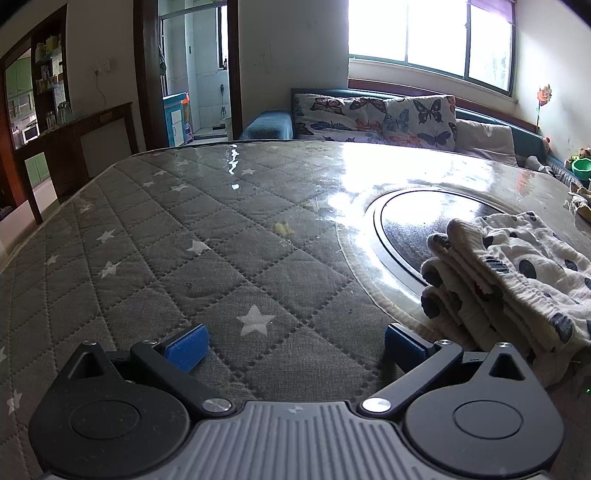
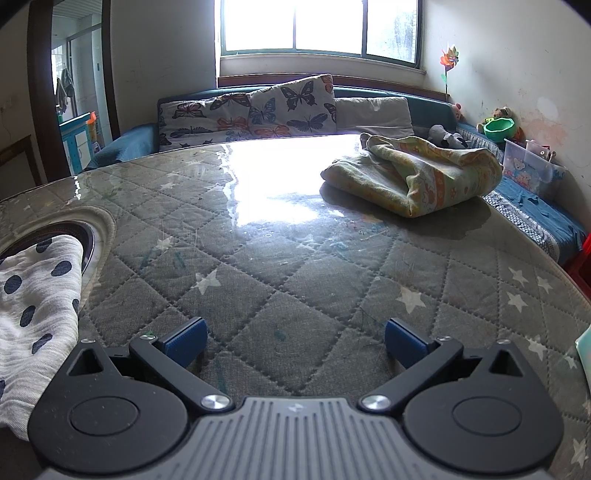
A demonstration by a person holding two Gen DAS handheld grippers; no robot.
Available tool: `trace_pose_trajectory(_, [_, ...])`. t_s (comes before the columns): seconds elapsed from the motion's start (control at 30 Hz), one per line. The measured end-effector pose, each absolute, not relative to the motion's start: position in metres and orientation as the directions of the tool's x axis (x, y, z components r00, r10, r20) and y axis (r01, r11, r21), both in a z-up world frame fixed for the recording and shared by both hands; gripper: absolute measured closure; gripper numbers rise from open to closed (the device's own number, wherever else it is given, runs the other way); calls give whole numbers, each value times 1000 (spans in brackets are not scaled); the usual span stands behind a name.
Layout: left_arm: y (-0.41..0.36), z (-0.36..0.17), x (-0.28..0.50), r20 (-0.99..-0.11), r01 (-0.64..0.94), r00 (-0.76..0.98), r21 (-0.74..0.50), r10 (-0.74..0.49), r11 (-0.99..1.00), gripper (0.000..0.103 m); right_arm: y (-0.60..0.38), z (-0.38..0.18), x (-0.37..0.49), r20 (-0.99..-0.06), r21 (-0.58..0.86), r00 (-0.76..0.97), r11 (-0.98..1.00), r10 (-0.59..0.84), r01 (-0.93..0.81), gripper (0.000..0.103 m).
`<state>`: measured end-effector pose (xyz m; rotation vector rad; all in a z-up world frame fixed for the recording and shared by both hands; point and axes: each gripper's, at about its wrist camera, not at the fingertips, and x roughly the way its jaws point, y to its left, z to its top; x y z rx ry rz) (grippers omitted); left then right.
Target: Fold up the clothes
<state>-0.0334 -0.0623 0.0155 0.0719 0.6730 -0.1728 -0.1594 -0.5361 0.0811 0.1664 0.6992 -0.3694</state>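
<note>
Setting: a round table (image 1: 221, 229) under a grey quilted cover with white stars and a glossy clear sheet, window light glaring off it.
Left gripper (image 1: 295, 341): jaws spread wide, blue pads apart over bare quilting, nothing between them.
Right gripper (image 2: 295, 341): jaws spread wide over the star-patterned cover, nothing between them.
Polka-dot garment (image 1: 517, 280): a white cloth with dark dots, folded in layers, lying on the table between the two grippers; its far edge overlaps the round dark inset (image 1: 410, 229) at the table's middle. It touches neither gripper.
Yellow patterned cloth (image 2: 417, 173): bunched loosely at the table's far right edge, well apart from both grippers.
Background: butterfly-print cushions (image 2: 251, 110) along a blue bench beneath the window (image 2: 317, 26); a green bowl (image 2: 498, 127) by the wall.
</note>
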Motion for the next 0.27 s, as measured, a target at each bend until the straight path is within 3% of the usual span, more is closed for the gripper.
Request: trace_pose_trajectory(0.27, [-62,16,-33,-623,183,769,6,-139,983,0,-535,81,-160,-655,28,704,922,-274,385,0])
